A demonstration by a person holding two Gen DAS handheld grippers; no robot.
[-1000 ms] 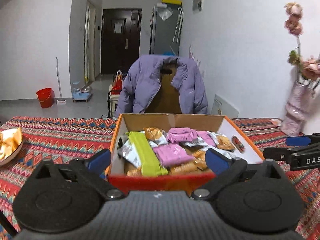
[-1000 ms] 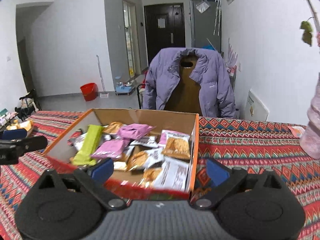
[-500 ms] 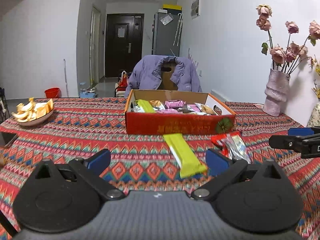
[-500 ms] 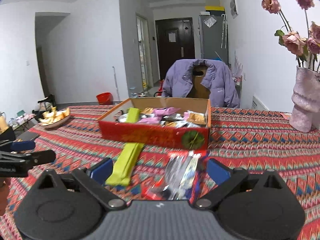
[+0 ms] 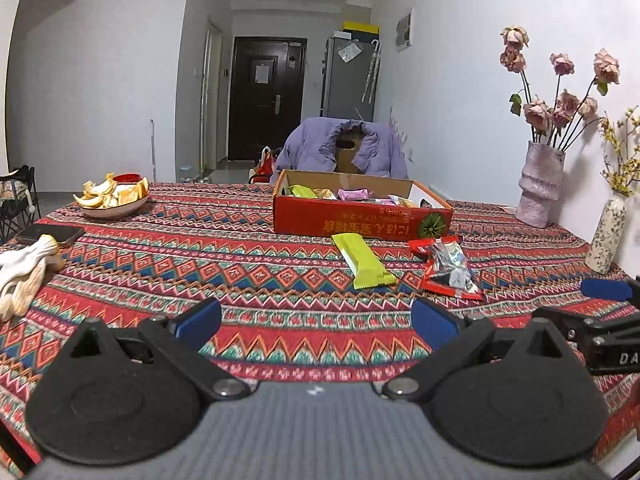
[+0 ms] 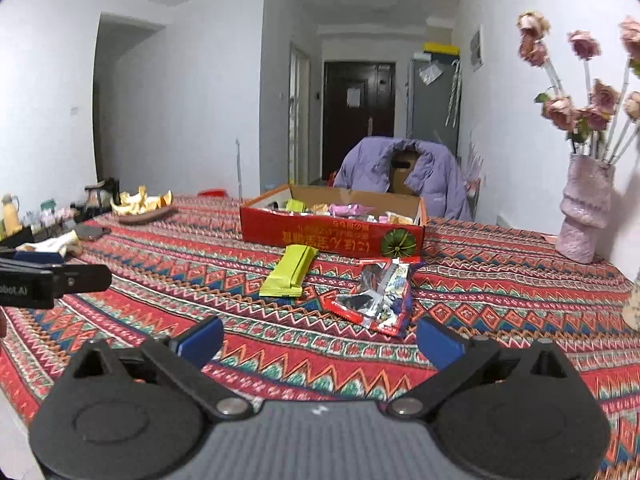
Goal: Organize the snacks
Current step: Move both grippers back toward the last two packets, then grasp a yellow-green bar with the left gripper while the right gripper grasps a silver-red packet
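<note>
Nearest the cameras, the left hand-held gripper (image 5: 316, 322) and the right hand-held gripper (image 6: 320, 338) are held low over the counter (image 5: 168, 256), each with its blue-tipped fingers spread wide and nothing between them. The right hand-held gripper is also seen at the right edge of the left wrist view, and the left one at the left edge of the right wrist view. Just beyond, two loose snacks are laid on the patterned cloth: a green bar packet (image 5: 362, 260) and, near it to the right, a red and silver packet (image 5: 446, 266). Both are seen apart from the fingers, in front of the red snack box (image 5: 360, 222); the far end of the green bar packet lies close to the box's front wall. Inside the open box, more wrapped snacks (image 5: 352, 194) in pink, green and gold are piled. To the left, white gloves (image 5: 22, 276), a dark phone (image 5: 48, 233) and a bowl of orange peel (image 5: 112, 198) are set. A pink vase of roses (image 5: 538, 184) is placed at the right, and a purple jacket (image 5: 344, 148) is draped over a chair behind the counter
</note>
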